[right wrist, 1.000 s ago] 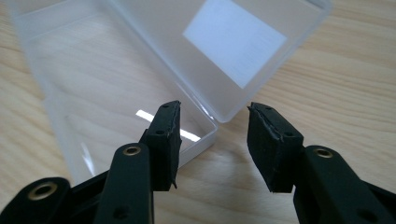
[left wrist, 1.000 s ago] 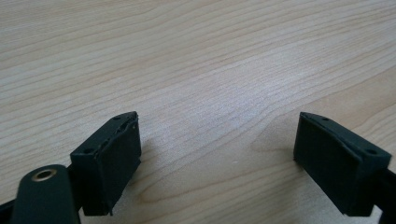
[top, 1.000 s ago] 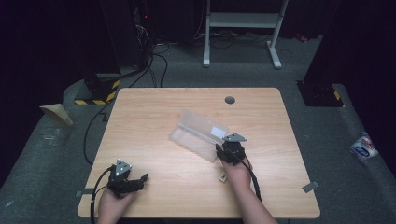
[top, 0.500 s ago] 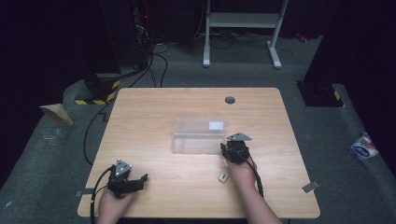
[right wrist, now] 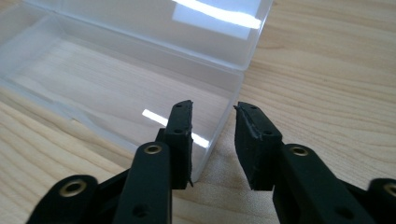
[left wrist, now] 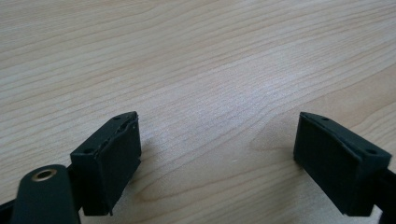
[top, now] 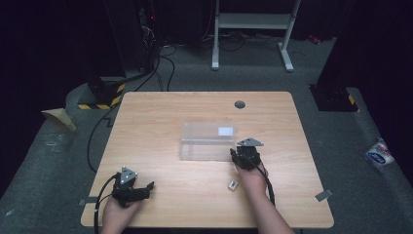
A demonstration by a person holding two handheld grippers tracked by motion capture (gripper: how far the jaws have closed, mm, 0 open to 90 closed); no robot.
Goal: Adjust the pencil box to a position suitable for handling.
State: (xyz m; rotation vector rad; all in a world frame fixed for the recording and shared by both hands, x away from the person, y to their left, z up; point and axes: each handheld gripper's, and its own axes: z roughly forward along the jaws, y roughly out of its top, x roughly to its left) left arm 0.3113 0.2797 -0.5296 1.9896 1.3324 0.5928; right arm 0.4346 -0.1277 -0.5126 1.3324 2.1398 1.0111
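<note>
Clear plastic box [top: 207, 141] on the wooden table [top: 160, 112], seen against the views of a second before. The box, then lifted at a slant with one end raised, now lies flat and square to the table edges, a little right of the table's middle, its lid open and leaning away. The right gripper [top: 243, 157] has stayed at the box's near right corner; its jaws have just been opening slightly after a closing, and in the right gripper view [right wrist: 212, 140] they stand a narrow gap apart, one jaw inside the box's end wall and the other outside it, the pads not pressing the wall, so the box is released. The right hand [top: 253, 178] reaches forward from the table's near edge with the gripper pointing away and tilted down. A small pale piece [top: 233, 184] lies on the table just left of that hand, where it lay before. The left gripper [top: 146, 187] rests as before near the table's near left corner, lying level and pointing right; in the left gripper view [left wrist: 217, 163] its jaws stand wide apart over bare wood, grasping nothing.
</note>
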